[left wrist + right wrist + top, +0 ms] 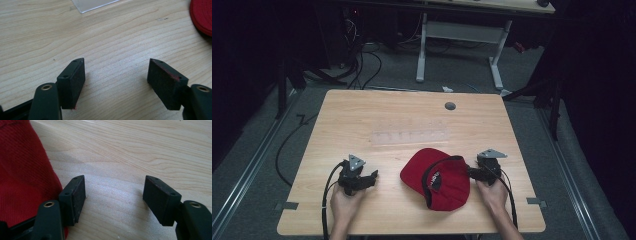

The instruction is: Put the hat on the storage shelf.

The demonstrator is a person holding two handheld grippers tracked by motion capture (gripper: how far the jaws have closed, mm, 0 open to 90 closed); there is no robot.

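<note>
light wooden table [362,115], grey carpet floor [262,150]; both claws gape wide, red cap [437,177] between.

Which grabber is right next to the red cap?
The right gripper. It sits at the red cap's edge, while the left gripper rests apart on bare table.

Red cloth cap [439,179], matt wooden table [412,115].

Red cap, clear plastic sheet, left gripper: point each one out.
red cap [447,192]: high view, on its crown.
clear plastic sheet [409,136]: high view, on its middle.
left gripper [373,176]: high view, between its open jaws.
</note>
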